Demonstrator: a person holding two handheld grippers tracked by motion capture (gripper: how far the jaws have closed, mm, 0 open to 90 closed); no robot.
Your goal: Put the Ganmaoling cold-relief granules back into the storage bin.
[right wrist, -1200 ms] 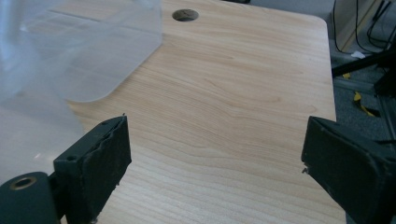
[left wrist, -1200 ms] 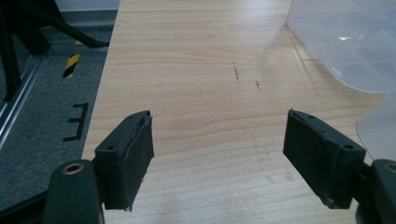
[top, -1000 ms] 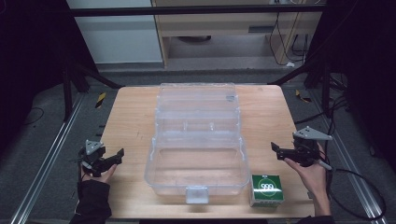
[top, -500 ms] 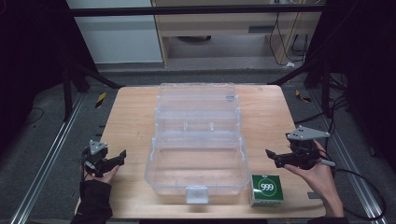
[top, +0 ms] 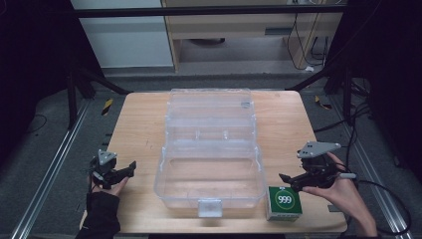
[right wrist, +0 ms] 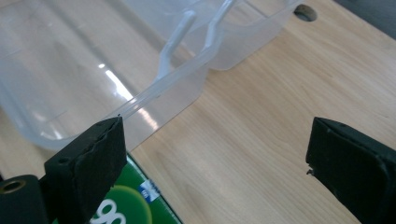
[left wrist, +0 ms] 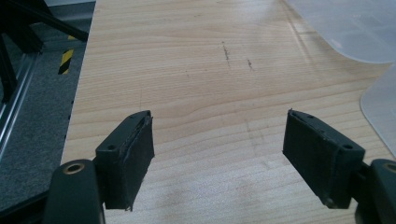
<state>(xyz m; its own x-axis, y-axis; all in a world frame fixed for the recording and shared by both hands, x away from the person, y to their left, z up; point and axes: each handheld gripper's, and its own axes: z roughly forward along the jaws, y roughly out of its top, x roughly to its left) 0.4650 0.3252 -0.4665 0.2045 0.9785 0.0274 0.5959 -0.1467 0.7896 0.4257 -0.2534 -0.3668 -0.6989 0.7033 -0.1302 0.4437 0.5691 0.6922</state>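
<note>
My right tool [top: 290, 180], jaws just opening wide and empty, hovers at lower right above the small green-and-white cardboard box [top: 284, 203] beside the clear plastic case [top: 209, 149]; my left tool [top: 123, 172] gapes empty over the wooden counter [top: 139, 124].

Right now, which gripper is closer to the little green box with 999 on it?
The right one. The right gripper hovers just above the green 999 box, jaws open. The left gripper is across the table, beyond the clear plastic container.
</note>
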